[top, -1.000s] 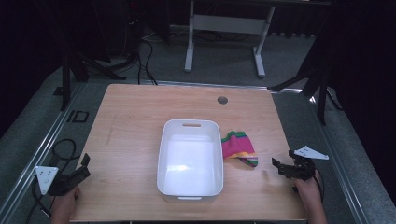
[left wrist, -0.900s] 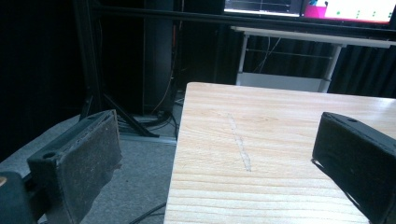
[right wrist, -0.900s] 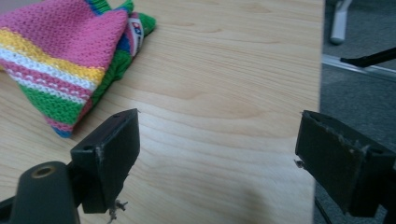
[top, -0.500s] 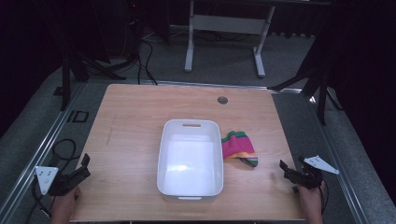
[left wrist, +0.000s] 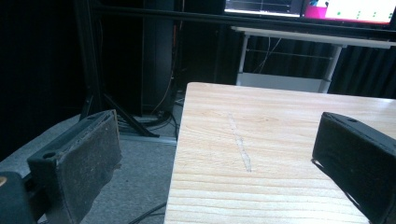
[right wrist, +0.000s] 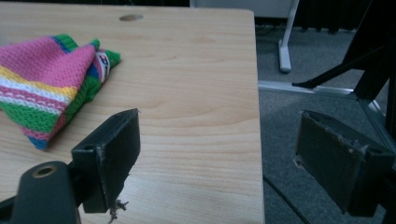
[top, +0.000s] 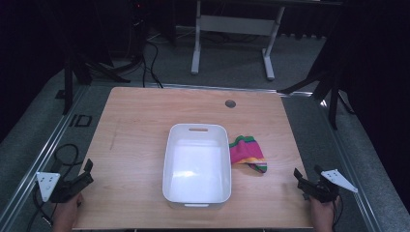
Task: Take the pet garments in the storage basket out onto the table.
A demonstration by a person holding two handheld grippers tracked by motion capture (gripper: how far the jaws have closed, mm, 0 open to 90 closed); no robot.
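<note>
I am looking down on a wooden worktop (top: 140, 140) with a white tub (top: 197, 164) sitting at its middle, handle slot at the far end, nothing inside it as far as the glare lets me judge. A striped knitted cloth (top: 248, 153) in pink, green and yellow is lying crumpled just beside the tub's right wall, possibly touching it.

I am seeing the left hand-held gripper (top: 84, 175) hanging at the near left corner, at the worktop's edge, jaws spread wide and gripping nothing; its own camera is showing one jaw over the grey floor and the other over the wood. The right hand-held gripper (top: 299, 178) is sitting at the near right edge, likewise released, jaws wide apart, straddling the worktop's right edge with the cloth lying well to its far left.
</note>
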